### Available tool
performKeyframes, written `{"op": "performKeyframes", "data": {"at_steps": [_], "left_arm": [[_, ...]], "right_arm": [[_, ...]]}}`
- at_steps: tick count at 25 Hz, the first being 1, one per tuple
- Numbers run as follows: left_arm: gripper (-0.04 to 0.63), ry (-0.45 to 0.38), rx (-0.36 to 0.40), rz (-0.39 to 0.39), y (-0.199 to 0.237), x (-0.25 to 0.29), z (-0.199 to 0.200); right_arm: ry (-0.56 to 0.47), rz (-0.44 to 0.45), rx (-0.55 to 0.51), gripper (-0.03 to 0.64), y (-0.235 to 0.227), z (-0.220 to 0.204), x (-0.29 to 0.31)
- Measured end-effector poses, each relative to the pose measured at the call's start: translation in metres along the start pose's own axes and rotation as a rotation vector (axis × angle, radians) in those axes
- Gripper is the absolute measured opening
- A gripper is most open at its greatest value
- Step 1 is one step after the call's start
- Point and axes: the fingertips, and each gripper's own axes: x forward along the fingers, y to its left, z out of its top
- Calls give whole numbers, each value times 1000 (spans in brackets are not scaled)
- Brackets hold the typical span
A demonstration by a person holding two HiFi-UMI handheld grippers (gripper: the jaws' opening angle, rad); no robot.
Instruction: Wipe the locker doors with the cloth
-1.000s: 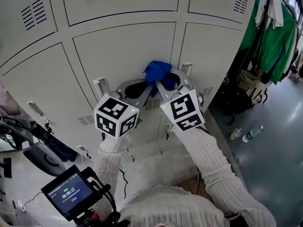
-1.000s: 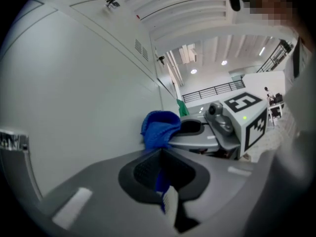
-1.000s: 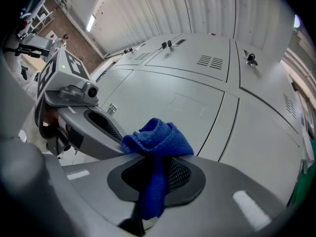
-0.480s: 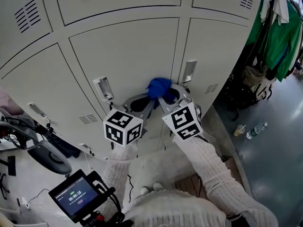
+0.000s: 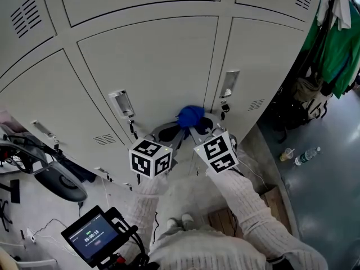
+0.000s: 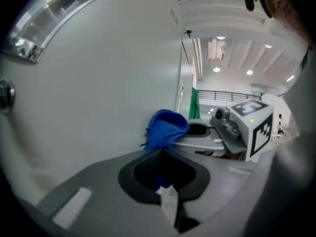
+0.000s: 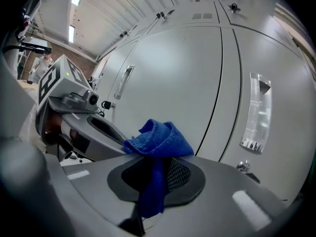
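A bunched blue cloth (image 5: 190,116) is pressed against the grey locker doors (image 5: 152,61), low down by the seam between the middle door and the right door (image 5: 259,55). My left gripper (image 5: 179,129) and right gripper (image 5: 197,129) meet under it, both shut on the cloth. In the left gripper view the cloth (image 6: 165,127) bulges past the jaws, and the right gripper's cube (image 6: 252,125) sits just beyond. In the right gripper view a strip of cloth (image 7: 157,147) hangs down between the shut jaws.
Label holders with keys (image 5: 122,103) (image 5: 229,84) sit on the doors above the cloth. Green clothes (image 5: 337,38) hang at the right. A bottle (image 5: 306,155) and a cup (image 5: 287,153) stand on the floor. A small monitor (image 5: 93,238) is at lower left.
Both grippers have slid the cloth down the doors, from level with the right door's label holder to well below it.
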Motion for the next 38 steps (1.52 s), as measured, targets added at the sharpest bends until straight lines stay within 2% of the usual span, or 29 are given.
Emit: {"op": "performKeyframes", "data": {"at_steps": [6,17,22,29,34,38], "left_arm": [[6,43,-70,1,4,5,-32],[6,158,-129,-18,1,20,-82],[6,179,-130,-13,-3,20,-91],[6,171,-110,48,-4,13,-88],[6,118,-90,81,-1,9,-71],[6,68,-86,102,-7,1,-58]], "right_arm": [[39,34,37,49,13,-26,7],[74,91,41,49,28,-59,19],[41,116,74,48,29,-63,19],[5,135,111,48,27,-66,18],[25,142,102,48,31,-67,20],[27,148,158,49,32,-61,9]]}}
